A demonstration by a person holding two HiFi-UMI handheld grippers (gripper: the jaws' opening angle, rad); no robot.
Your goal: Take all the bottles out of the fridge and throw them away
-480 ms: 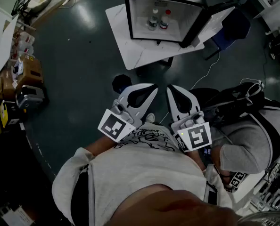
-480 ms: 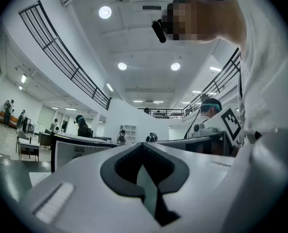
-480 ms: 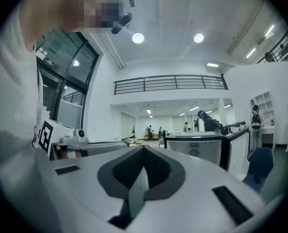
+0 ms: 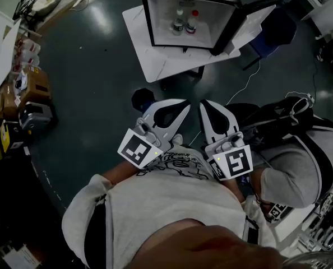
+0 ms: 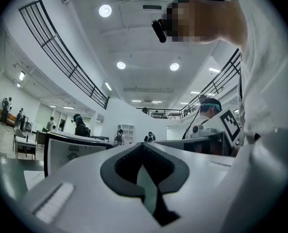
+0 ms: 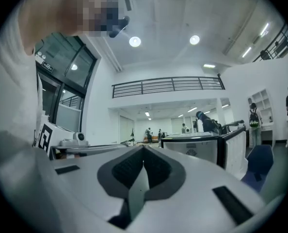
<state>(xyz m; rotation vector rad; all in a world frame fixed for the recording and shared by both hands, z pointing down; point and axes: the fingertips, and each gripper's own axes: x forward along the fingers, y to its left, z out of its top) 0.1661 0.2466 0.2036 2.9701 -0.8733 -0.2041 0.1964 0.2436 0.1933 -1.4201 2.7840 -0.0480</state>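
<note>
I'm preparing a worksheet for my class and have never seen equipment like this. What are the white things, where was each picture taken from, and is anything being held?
There is no robot here. A person holds a hand-held claw in each hand. The top-down picture comes from a camera on the person's head. It shows the left claw and the right claw close to the chest, both shut and empty. The other two pictures come from cameras riding on each claw, looking along its jaws into a large hall. Ahead, a small fridge stands on a white table with its door open. Inside are a white-capped bottle and a red-capped bottle, waiting to be taken out and thrown away.
</note>
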